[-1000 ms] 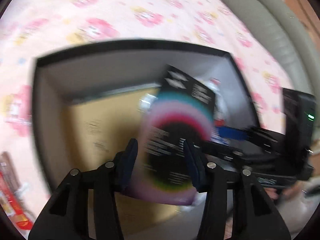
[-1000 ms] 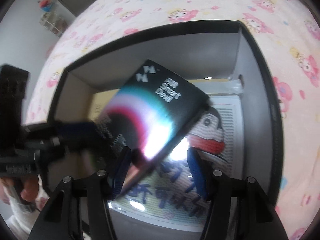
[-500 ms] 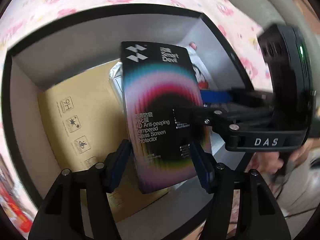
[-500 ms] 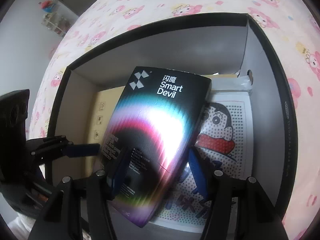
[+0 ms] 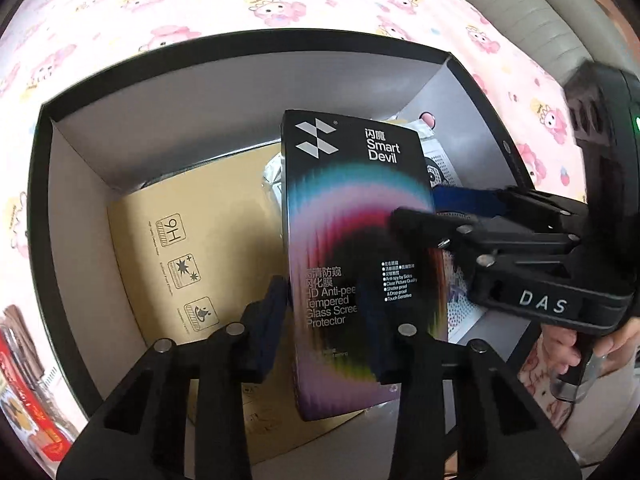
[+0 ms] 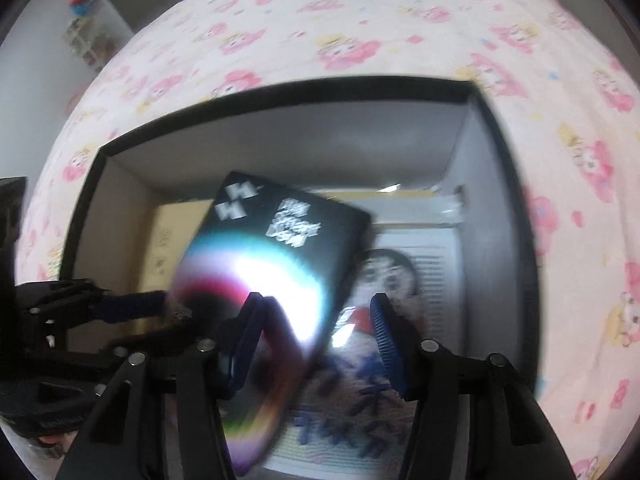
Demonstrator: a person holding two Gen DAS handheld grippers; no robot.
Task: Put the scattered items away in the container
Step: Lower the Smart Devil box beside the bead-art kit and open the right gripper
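**Screen-protector box held over the open container**

On the left, beyond the left gripper's (image 5: 326, 320) outer finger, a tan cardboard pack (image 5: 192, 264) printed with a 9H mark lies flat on the floor of the black-rimmed container (image 5: 240, 42). The container sits on a pink cartoon-print sheet (image 5: 120, 8), and some red-and-brown packets (image 5: 24, 392) lie outside its left wall.

Between the left gripper's blue pads sits the Smart Devil box (image 5: 360, 248), a black tempered-glass screen protector pack with a rainbow ring. The jaws stand at a middling width, closed against the box's lower half and gripping it by its long edges. Its long axis runs straight ahead along the fingers, the logo end pointing away from the gripper toward the container's far wall, the printed face up toward the camera. The box hangs above the container floor, over the seam between the tan pack and the items to its right.

To the right, the right gripper (image 5: 420, 210) reaches in sideways, its fingers lying across the box's right edge. In the right wrist view the right gripper (image 6: 316, 340) has wide jaws; the blurred box (image 6: 272, 280) crosses the left finger only, leaning up to the left, with nothing pinched between the pads. Past its right finger a cartoon-face sheet (image 6: 400, 272) lies on the container floor.
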